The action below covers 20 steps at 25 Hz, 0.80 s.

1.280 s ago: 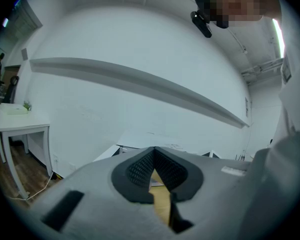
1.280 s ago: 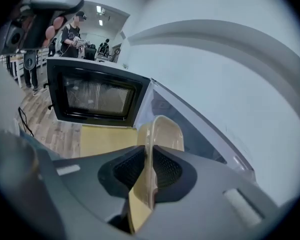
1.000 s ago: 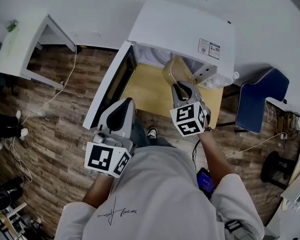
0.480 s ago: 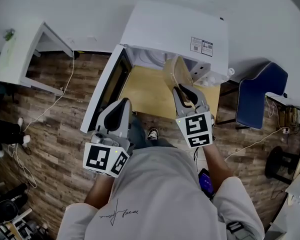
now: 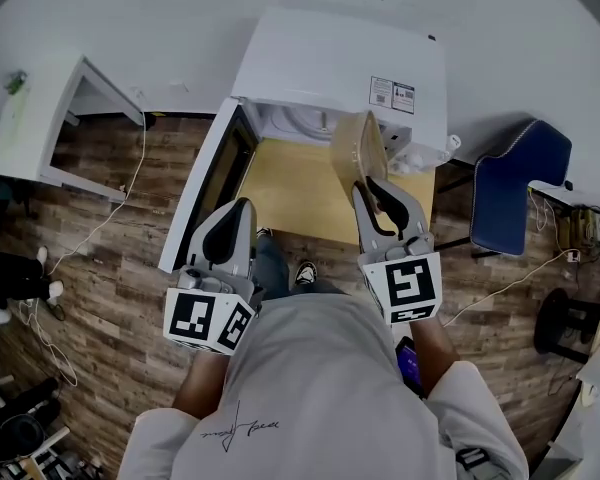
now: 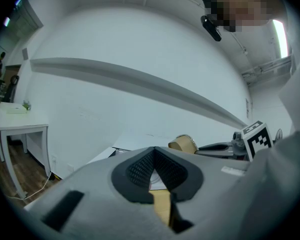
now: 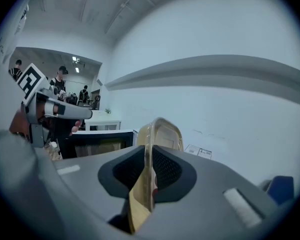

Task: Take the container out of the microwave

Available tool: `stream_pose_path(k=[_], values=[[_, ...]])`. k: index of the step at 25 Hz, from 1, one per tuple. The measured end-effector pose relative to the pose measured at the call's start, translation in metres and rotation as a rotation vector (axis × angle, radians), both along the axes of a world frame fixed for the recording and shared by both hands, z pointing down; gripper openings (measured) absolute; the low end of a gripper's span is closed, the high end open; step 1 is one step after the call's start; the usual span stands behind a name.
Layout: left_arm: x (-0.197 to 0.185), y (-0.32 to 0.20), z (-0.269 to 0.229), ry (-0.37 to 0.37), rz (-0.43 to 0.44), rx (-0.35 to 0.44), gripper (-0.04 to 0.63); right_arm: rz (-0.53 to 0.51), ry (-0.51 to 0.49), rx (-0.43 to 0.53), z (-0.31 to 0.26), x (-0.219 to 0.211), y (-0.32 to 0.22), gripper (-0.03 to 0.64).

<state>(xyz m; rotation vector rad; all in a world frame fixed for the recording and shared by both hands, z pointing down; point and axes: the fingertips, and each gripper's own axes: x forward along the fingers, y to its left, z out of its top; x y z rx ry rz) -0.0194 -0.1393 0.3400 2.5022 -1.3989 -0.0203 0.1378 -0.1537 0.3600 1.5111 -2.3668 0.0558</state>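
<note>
Right tool (image 5: 371, 184) has raised the container (image 5: 357, 144), pinching its rim; left tool (image 5: 241, 205) pressed together; microwave cavity (image 5: 286, 120) mostly hidden.

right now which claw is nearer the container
Right. The right claw grips the container; the left claw is apart from it, over by the microwave door.

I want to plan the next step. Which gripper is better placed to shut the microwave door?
Left. The left gripper holds nothing and sits beside the open microwave door, on that side. The right gripper is clamped on the container, held above the wooden table.
</note>
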Motion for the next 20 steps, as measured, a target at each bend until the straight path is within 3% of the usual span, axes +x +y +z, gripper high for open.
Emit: stream_pose_path(k=[12,20], values=[[-0.015,0.003,0.013,-0.043,-0.040,-0.017,-0.002,0.024,-0.143,0.037,-0.025,0.010,0.015,0.060],[-0.011,-0.003,0.004,-0.043,-0.031,0.002,0.000,0.004,-0.233,-0.031,-0.020,0.013,0.009,0.055]])
